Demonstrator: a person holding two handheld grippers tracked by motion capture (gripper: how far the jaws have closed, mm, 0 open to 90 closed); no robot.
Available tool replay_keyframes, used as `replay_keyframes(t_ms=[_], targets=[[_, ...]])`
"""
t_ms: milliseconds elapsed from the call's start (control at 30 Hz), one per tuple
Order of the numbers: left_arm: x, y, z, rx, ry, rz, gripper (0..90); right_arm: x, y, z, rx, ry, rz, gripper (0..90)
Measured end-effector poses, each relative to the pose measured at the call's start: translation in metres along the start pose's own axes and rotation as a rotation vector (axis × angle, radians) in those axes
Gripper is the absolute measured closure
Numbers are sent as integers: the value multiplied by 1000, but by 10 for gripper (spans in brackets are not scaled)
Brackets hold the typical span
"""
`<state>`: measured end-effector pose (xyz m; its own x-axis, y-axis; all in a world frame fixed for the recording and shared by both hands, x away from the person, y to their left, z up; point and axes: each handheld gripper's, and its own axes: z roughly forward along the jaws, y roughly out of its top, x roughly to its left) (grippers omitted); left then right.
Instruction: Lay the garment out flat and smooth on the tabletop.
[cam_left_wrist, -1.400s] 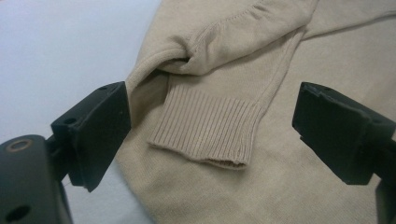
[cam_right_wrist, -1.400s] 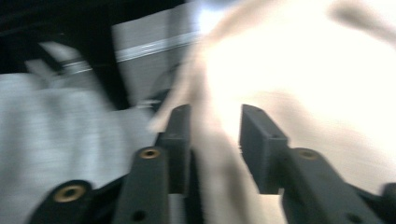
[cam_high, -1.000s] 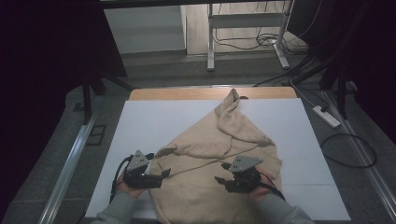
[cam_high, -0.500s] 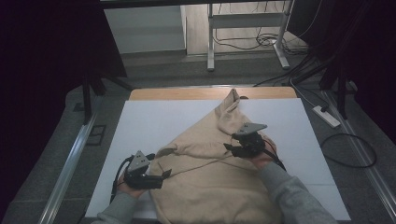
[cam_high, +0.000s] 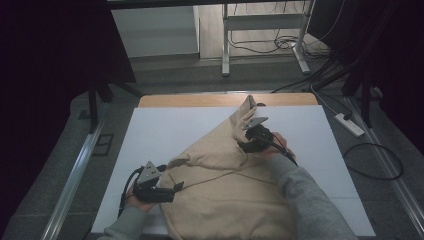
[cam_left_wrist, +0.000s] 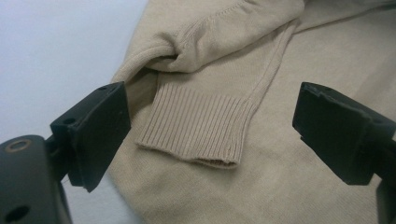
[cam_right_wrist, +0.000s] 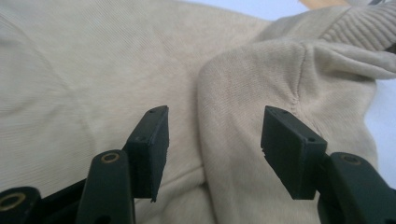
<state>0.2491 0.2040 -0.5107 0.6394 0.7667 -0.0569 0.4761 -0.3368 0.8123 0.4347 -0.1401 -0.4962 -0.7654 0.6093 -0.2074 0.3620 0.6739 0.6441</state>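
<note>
Beige sweater (cam_right_wrist: 243, 116) fold between open jaws

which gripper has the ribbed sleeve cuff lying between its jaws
The left gripper: the sweater's ribbed cuff lies between its open jaws. The right gripper faces a plain fold near the shoulder instead.

Sweater (cam_high: 225, 180) on table (cam_high: 160, 135)

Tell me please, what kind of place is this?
Probably a lab or workshop set up for recording, not a home. A white table stands on a grey floor, cables and a power strip lie loose around it, and a bare metal frame stands behind.
</note>
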Motion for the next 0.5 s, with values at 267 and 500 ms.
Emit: replay_keyframes(t_ms=[267, 500], targets=[[1, -1, -1, 0, 2, -3, 116, -7, 0, 9, 8, -40, 17, 800], [1, -1, -1, -2, 1, -8, 118, -41, -6, -26, -94, -79, 132, 822]])
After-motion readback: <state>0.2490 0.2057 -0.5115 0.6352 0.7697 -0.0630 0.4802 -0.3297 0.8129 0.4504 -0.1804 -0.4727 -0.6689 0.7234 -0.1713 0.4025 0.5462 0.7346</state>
